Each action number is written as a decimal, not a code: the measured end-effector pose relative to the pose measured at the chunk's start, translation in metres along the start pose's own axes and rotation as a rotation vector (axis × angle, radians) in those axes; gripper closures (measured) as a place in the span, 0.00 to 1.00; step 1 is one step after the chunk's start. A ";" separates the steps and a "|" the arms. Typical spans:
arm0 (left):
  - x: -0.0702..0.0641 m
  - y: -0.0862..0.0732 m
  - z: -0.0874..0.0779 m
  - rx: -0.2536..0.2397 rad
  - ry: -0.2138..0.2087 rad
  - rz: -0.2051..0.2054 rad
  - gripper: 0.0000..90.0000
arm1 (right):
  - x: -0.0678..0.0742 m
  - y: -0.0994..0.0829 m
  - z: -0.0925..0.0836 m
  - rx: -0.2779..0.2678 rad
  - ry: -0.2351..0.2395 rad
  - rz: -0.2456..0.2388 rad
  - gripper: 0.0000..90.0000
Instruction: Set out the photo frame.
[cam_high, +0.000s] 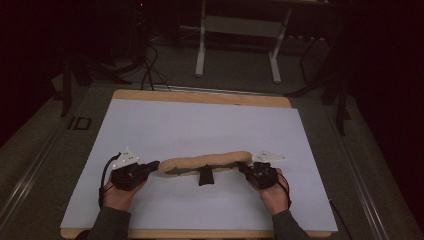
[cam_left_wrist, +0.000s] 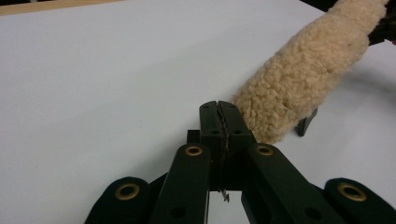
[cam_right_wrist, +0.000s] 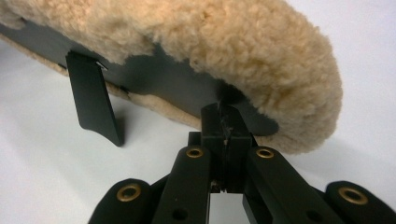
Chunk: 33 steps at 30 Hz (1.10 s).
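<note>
- High view: A long tan fleece pad (cam_high: 205, 162) lies crosswise near the front of a white sheet on the worktop (cam_high: 200, 125), a black strap (cam_high: 205, 175) hanging from its near edge. The person's left hand (cam_high: 118, 196) and right hand (cam_high: 275, 196) come in from the bottom, each carrying a hand-held gripper angled inward. The left hand-held gripper (cam_high: 154, 165) meets the pad's left end; the right hand-held gripper (cam_high: 243, 169) meets its right end. No lettering can be read anywhere.
- Left gripper view: The left hand-held gripper (cam_left_wrist: 219, 109) sits low over the white sheet, jaws pressed together, their tips just beside the fleece pad's (cam_left_wrist: 303, 79) rounded end. Whether they pinch any material cannot be told.
- Right gripper view: The right hand-held gripper (cam_right_wrist: 223, 112) has its jaws pressed together at the dark underside of the fleece pad (cam_right_wrist: 210, 37), apparently nipping its edge. The black strap (cam_right_wrist: 95, 105) hangs down to the left of it.
</note>
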<state>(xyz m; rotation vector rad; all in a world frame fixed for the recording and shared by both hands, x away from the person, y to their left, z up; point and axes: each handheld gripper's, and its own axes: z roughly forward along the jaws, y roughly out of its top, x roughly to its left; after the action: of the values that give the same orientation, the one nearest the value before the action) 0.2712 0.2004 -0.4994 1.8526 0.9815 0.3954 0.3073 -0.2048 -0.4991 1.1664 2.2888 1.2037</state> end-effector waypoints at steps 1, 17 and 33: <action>0.000 0.000 0.000 -0.001 0.000 0.000 1.00 | 0.000 0.000 0.000 -0.002 -0.003 0.001 1.00; -0.011 -0.003 -0.002 0.006 -0.012 0.026 1.00 | 0.004 0.004 0.008 0.000 -0.005 0.014 1.00; -0.021 -0.004 -0.002 0.011 -0.029 0.046 1.00 | 0.004 0.009 0.013 0.006 -0.008 0.034 1.00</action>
<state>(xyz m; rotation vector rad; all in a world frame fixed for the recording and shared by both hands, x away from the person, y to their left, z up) 0.2552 0.1862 -0.4987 1.8890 0.9249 0.3908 0.3175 -0.1918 -0.4990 1.2148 2.2775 1.2029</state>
